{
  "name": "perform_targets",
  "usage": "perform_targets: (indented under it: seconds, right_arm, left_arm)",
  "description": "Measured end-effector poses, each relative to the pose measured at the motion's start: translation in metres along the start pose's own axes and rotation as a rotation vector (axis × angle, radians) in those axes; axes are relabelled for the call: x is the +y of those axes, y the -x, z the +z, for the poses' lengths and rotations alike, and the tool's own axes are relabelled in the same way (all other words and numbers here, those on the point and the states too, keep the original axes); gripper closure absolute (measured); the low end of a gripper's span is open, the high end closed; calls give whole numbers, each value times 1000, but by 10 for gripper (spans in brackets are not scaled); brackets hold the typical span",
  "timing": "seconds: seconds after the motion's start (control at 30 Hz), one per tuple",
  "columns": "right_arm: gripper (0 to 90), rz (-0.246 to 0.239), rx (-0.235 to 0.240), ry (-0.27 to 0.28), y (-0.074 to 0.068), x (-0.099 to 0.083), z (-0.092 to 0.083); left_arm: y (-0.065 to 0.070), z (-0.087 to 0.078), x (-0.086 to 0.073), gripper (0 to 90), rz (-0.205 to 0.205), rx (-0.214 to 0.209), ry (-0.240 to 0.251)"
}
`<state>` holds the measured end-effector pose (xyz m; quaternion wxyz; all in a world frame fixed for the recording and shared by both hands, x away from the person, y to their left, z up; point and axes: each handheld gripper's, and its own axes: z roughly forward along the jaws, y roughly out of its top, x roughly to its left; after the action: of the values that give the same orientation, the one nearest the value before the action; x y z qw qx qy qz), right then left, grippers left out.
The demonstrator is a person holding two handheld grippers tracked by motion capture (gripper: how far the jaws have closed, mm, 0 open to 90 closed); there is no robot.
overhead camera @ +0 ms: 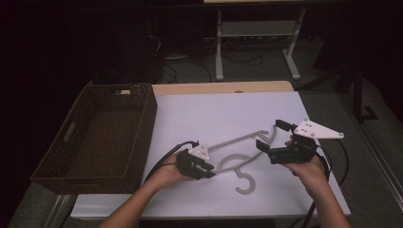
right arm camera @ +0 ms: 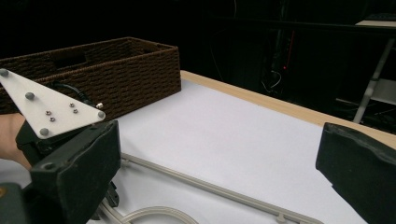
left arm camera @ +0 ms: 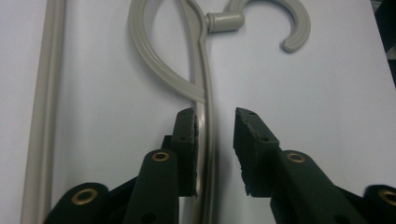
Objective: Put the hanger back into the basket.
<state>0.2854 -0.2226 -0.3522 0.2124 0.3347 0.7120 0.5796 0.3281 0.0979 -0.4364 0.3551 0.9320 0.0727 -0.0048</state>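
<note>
Here the wicker basket [overhead camera: 102, 137] sits left of both wide-jawed grippers, the left gripper [left arm camera: 215, 140] straddling the hanger [left arm camera: 205, 93].

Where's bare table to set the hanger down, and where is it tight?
Free: the white sheet between the basket and the table's right edge, beyond the hanger; also the front strip left of its hook. The basket looks empty too. Crowded: the middle, where the left gripper, open, straddles the hanger and the right gripper hovers.
</note>
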Motion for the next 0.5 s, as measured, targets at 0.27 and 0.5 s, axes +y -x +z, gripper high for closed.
perform_targets:
  seconds: [0.27, 0.5]
  right_arm:
    - [0, 5, -2, 5, 1, 0, -1]
    - [0, 7, -1, 4, 0, 0, -1]
  left_arm:
    - [-1, 11, 5, 768, 22, 15, -24]
    - [2, 11, 6, 796, 52, 29, -39]
